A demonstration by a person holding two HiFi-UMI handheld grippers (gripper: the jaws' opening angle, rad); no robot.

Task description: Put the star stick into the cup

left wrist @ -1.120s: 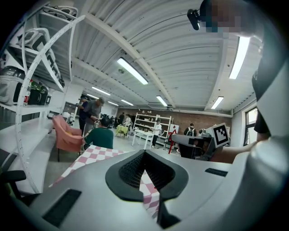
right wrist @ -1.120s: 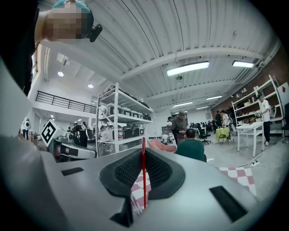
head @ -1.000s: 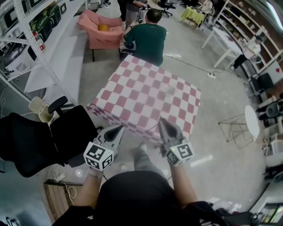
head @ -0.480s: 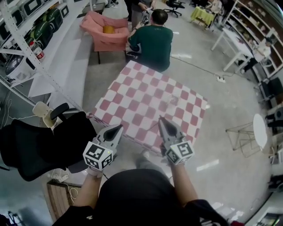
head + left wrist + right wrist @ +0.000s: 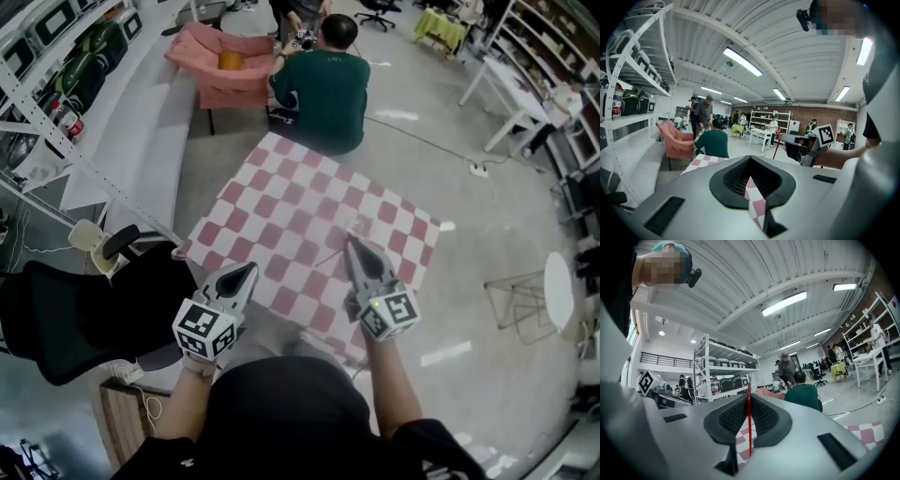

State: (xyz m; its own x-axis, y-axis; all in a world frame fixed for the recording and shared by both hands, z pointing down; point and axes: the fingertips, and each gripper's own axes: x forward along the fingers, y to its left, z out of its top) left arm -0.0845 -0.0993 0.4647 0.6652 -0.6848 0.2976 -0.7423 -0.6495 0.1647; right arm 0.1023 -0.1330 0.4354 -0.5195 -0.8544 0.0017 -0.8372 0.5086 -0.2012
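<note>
A thin red star stick (image 5: pixel 749 427) stands upright between the pads of my right gripper (image 5: pixel 749 401), which is shut on it; its star end is hidden. In the head view the right gripper (image 5: pixel 354 242) hangs over the pink-and-white checked table (image 5: pixel 281 206). A small clear cup (image 5: pixel 365 228) shows faintly just beyond its tip. My left gripper (image 5: pixel 249 270) hovers at the table's near edge. In the left gripper view the left gripper (image 5: pixel 751 169) is shut with nothing in it, and only checked cloth shows through the slit.
A person in a green top (image 5: pixel 323 89) sits at the table's far side, with a pink armchair (image 5: pixel 220 61) behind. A black office chair (image 5: pixel 75 309) stands near left, beside white shelving (image 5: pixel 56 122). A round white stool (image 5: pixel 560 281) is to the right.
The table has drawn closer under both grippers. The right gripper, still holding the stick, has moved forward over the cloth toward the cup. The left gripper has hardly moved.
</note>
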